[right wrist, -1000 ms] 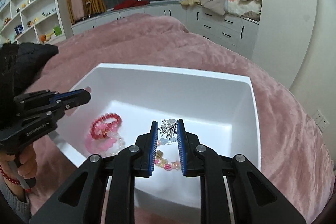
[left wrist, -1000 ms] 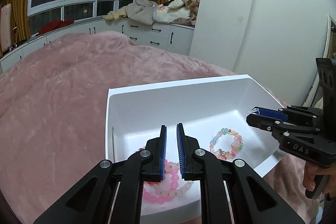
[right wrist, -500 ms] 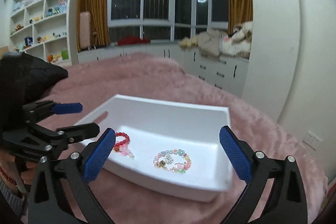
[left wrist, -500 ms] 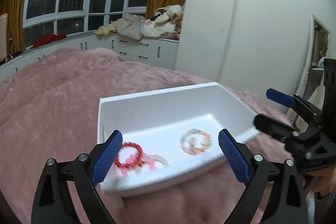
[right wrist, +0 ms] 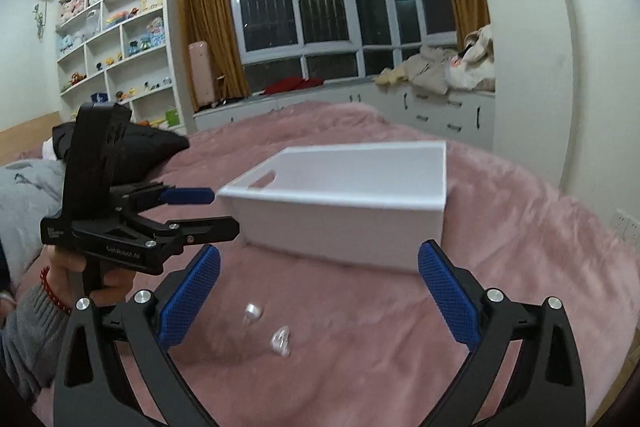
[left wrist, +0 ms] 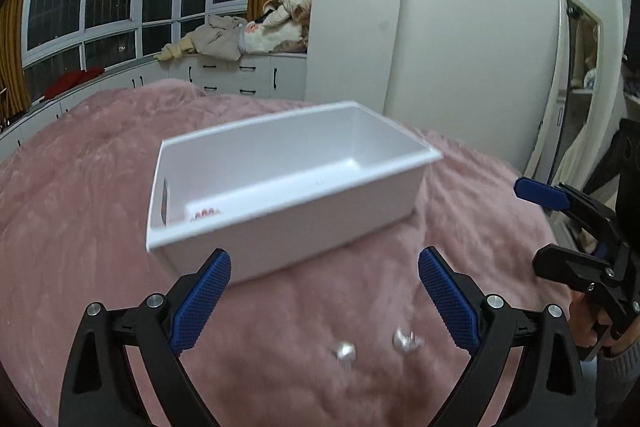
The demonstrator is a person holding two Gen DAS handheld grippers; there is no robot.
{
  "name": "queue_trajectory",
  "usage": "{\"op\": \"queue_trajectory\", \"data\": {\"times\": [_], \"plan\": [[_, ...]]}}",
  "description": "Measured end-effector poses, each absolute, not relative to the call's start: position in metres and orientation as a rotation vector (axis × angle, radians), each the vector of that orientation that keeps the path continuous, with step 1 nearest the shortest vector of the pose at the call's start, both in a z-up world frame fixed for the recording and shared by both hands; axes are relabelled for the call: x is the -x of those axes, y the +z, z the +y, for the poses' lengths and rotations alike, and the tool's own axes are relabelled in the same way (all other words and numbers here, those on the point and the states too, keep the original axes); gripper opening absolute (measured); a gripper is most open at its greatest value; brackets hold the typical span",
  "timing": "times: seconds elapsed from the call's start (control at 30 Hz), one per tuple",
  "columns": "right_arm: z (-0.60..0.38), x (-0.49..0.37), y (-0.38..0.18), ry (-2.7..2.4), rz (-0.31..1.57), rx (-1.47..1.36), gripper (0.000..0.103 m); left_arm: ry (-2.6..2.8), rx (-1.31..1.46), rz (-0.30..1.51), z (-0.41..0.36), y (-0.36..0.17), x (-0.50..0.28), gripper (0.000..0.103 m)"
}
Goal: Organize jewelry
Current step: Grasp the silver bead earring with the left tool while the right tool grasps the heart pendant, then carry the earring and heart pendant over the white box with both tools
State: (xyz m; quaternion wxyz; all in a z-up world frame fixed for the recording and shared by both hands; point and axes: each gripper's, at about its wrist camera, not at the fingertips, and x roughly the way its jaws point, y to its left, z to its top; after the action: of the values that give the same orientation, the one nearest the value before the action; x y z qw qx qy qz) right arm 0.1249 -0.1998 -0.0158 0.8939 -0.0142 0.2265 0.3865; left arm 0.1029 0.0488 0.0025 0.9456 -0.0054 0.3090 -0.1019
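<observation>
A white box point(left wrist: 304, 203) stands on the pink blanket, and a bit of red and pink bracelet point(left wrist: 204, 214) shows over its near wall. Two small silvery pieces point(left wrist: 344, 351) point(left wrist: 406, 339) lie on the blanket in front of the box, blurred. My left gripper point(left wrist: 323, 263) hangs open above them with nothing between its blue pads. The right gripper point(left wrist: 538, 227) shows open at the right edge. In the right wrist view my right gripper point(right wrist: 320, 259) is wide open over the same silvery pieces point(right wrist: 253, 313) point(right wrist: 281, 341). The box point(right wrist: 352, 227) lies beyond it, and the left gripper point(right wrist: 224, 211) stands open beside the box's left corner.
The pink blanket point(right wrist: 520, 247) covers a wide bed. White drawers point(left wrist: 240, 75) with a heap of clothes point(left wrist: 248, 35) run under the windows. Shelves of toys point(right wrist: 116, 39) stand at the far left, a mirror point(left wrist: 576, 87) at the right. A hand with a red bead bracelet point(right wrist: 52, 291) holds the left gripper.
Both grippers went from shut to wide open and drew back from over the box. The box now lies farther off, and two silvery pieces have come into view on the blanket.
</observation>
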Motion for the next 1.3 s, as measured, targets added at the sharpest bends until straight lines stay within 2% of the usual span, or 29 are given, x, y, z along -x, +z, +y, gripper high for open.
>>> {"op": "queue_trajectory", "data": {"times": [0.3, 0.37, 0.4, 0.43, 0.5, 0.57, 0.7, 0.77, 0.9, 0.93, 0.97, 1.07, 1.3], "plan": [[-0.177, -0.113, -0.059, 0.909, 0.548, 0.103, 0.098, -0.321, -0.078, 0.691, 0.037, -0.064, -0.092, 0.096], [-0.171, -0.113, -0.067, 0.928, 0.568, 0.125, 0.092, -0.358, -0.087, 0.703, 0.035, -0.072, -0.094, 0.095], [-0.167, -0.114, -0.074, 0.935, 0.589, 0.136, 0.091, -0.370, -0.093, 0.705, 0.034, -0.075, -0.094, 0.093], [-0.164, -0.116, -0.080, 0.935, 0.606, 0.137, 0.083, -0.385, -0.103, 0.711, 0.032, -0.078, -0.095, 0.089], [-0.158, -0.122, -0.090, 0.947, 0.654, 0.132, 0.074, -0.397, -0.116, 0.731, 0.030, -0.084, -0.098, 0.072], [-0.152, -0.130, -0.098, 0.962, 0.702, 0.123, 0.064, -0.402, -0.117, 0.760, 0.030, -0.089, -0.105, 0.062], [-0.143, -0.141, -0.104, 0.975, 0.751, 0.116, 0.060, -0.386, -0.128, 0.789, 0.030, -0.097, -0.108, 0.050], [-0.141, -0.146, -0.109, 0.971, 0.782, 0.111, 0.048, -0.383, -0.126, 0.790, 0.030, -0.098, -0.108, 0.047], [-0.141, -0.147, -0.111, 0.973, 0.792, 0.116, 0.039, -0.392, -0.108, 0.778, 0.033, -0.096, -0.106, 0.037], [-0.138, -0.146, -0.111, 0.974, 0.790, 0.126, 0.036, -0.395, -0.105, 0.774, 0.034, -0.096, -0.105, 0.035], [-0.138, -0.146, -0.111, 0.976, 0.789, 0.135, 0.028, -0.397, -0.105, 0.771, 0.034, -0.096, -0.105, 0.031], [-0.134, -0.143, -0.111, 0.975, 0.781, 0.158, 0.017, -0.405, -0.114, 0.765, 0.029, -0.094, -0.106, 0.023], [-0.154, -0.147, -0.111, 0.985, 0.770, 0.053, 0.016, -0.420, -0.121, 0.736, 0.027, -0.089, -0.100, 0.022]]}}
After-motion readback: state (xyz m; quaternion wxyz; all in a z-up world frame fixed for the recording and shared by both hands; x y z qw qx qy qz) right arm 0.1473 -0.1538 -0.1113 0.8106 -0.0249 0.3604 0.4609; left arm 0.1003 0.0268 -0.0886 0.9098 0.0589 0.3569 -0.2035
